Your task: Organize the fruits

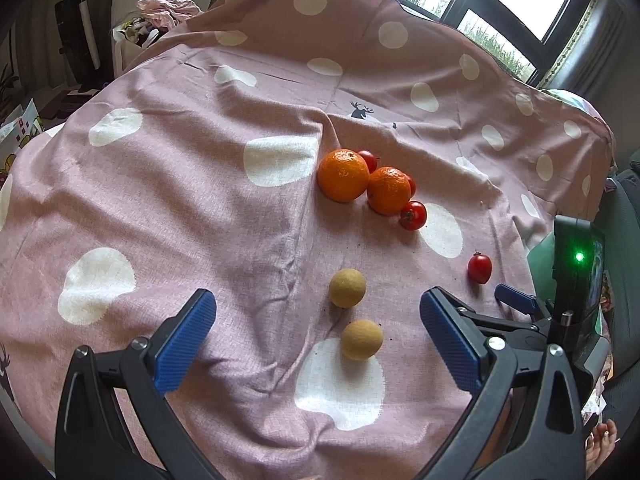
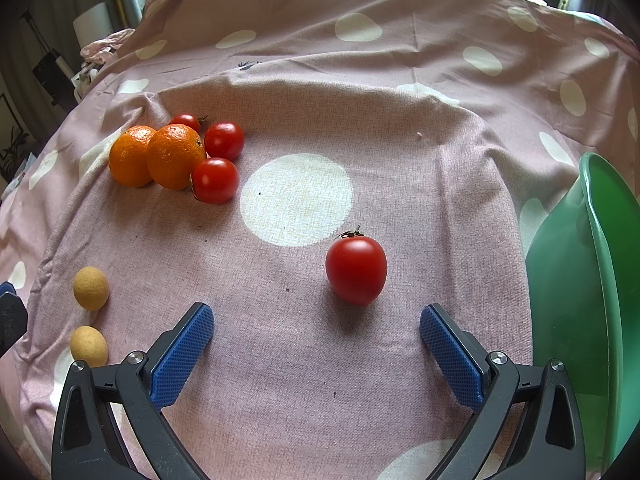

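Two oranges [image 1: 343, 175] [image 2: 176, 157] lie touching on a pink spotted cloth [image 1: 200, 208], with three small tomatoes [image 2: 215, 180] packed against them. A lone tomato [image 2: 356, 270] [image 1: 479, 267] sits apart, just ahead of my open right gripper [image 2: 316, 344], nothing between its fingers. Two tan round fruits [image 1: 347, 288] [image 1: 361, 339] lie between the fingers of my open left gripper [image 1: 318, 332], untouched; in the right wrist view they [image 2: 91, 289] lie at the left edge. The right gripper's device [image 1: 576, 280] shows at the left wrist view's right edge.
A green plastic bowl [image 2: 600, 280] stands at the right edge of the cloth, beside the right gripper. The cloth is wrinkled and drapes up over something at the back. Windows and room clutter lie beyond.
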The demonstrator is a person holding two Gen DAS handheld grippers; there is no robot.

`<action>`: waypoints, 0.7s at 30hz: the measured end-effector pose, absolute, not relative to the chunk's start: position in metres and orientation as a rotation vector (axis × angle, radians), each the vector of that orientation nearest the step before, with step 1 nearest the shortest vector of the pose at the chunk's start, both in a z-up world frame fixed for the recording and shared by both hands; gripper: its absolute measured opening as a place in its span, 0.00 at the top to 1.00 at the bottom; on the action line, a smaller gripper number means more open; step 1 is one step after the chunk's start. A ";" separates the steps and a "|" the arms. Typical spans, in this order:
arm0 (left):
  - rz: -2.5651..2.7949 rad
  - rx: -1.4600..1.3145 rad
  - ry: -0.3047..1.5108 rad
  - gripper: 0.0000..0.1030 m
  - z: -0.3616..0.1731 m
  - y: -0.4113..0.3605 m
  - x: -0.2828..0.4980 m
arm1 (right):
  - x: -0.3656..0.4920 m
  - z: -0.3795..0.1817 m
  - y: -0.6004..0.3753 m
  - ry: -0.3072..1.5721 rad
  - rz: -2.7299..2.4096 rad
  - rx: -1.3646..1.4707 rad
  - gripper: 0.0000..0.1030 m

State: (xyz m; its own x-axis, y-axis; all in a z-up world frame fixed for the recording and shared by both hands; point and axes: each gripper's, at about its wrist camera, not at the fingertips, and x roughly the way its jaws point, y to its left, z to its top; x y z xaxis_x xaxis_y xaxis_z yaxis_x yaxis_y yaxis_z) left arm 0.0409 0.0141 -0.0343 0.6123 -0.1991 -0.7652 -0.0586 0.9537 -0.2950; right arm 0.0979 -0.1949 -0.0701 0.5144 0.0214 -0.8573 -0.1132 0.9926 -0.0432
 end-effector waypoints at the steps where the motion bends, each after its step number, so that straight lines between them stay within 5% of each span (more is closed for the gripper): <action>1: -0.088 -0.307 0.913 0.01 -0.034 0.014 0.041 | 0.097 -0.070 -0.195 1.028 0.081 -0.098 0.01; 21: -0.125 -0.285 0.910 0.01 -0.029 0.010 0.037 | 0.096 -0.073 -0.193 1.025 0.057 -0.084 0.01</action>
